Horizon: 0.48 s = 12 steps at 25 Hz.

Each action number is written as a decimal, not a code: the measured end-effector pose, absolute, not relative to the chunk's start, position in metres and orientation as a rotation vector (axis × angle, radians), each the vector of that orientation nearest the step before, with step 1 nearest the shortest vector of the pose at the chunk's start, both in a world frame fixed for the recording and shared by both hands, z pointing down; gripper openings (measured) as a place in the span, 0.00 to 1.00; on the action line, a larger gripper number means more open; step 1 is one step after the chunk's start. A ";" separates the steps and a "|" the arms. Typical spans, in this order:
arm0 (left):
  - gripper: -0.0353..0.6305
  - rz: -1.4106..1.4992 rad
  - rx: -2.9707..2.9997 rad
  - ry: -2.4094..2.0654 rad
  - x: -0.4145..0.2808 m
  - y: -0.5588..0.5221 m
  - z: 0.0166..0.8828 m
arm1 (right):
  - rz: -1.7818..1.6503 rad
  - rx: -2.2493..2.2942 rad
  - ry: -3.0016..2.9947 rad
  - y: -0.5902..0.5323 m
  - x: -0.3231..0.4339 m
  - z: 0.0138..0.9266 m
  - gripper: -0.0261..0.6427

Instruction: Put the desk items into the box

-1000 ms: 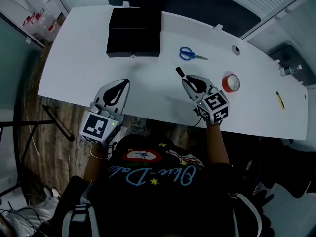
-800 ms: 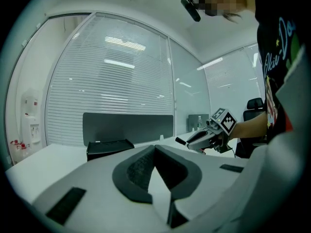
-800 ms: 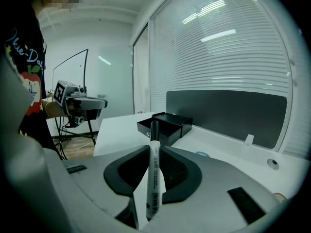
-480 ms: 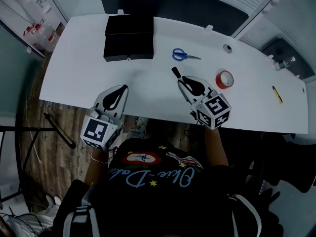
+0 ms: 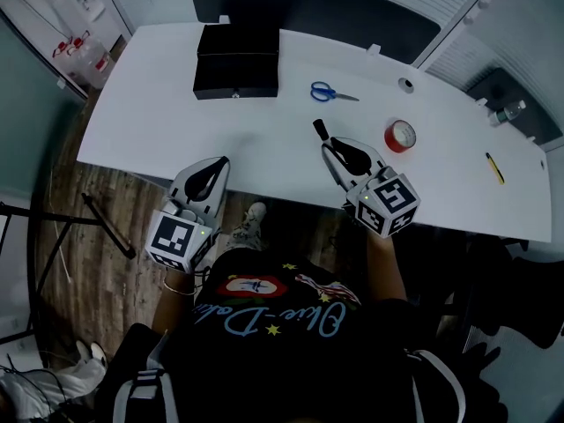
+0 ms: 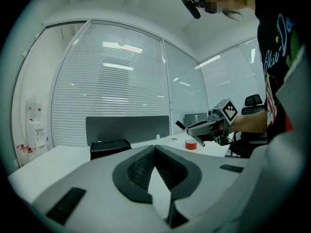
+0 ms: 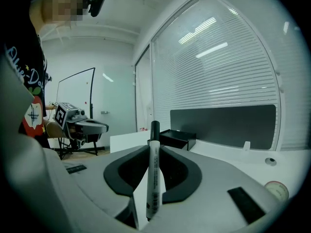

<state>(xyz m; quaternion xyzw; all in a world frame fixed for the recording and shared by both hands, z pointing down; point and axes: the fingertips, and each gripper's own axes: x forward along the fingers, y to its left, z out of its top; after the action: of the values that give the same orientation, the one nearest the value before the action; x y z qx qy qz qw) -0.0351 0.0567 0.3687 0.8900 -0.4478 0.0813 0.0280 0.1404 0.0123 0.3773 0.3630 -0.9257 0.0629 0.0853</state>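
Right claw [image 5: 333,148]: clamped on marker [image 7: 153,169], cap end projecting past the tips; centre frame.
Left claw [image 5: 214,167]: closed, empty; lower left, at the counter [image 5: 264,161] edge.
Box [image 5: 236,63]: black, apparently lidded; upper left.
Handling: hold the marker firmly and carry it up-left; the left claw likely lifts the lid first.
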 end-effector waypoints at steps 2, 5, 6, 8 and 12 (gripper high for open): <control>0.06 0.226 2.739 -1.410 -0.039 0.068 0.366 | 0.184 1.074 -2.776 0.021 0.139 0.374 0.13; 0.06 0.206 2.709 -1.456 -0.047 0.085 0.368 | 0.177 1.058 -2.801 0.033 0.137 0.371 0.13; 0.06 0.207 2.696 -1.469 -0.049 0.092 0.370 | 0.173 1.052 -2.807 0.036 0.135 0.371 0.13; 0.06 0.222 2.674 -1.488 -0.053 0.103 0.375 | 0.166 1.043 -2.818 0.041 0.133 0.369 0.13; 0.06 0.251 2.650 -1.519 -0.061 0.119 0.381 | 0.163 1.029 -2.850 0.050 0.126 0.364 0.13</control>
<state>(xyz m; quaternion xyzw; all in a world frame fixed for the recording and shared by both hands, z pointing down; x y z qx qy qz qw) -0.0607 0.1190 0.3811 0.8641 -0.4951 0.0819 0.0382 0.1257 0.0498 0.3639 0.3385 -0.9379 0.0537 0.0536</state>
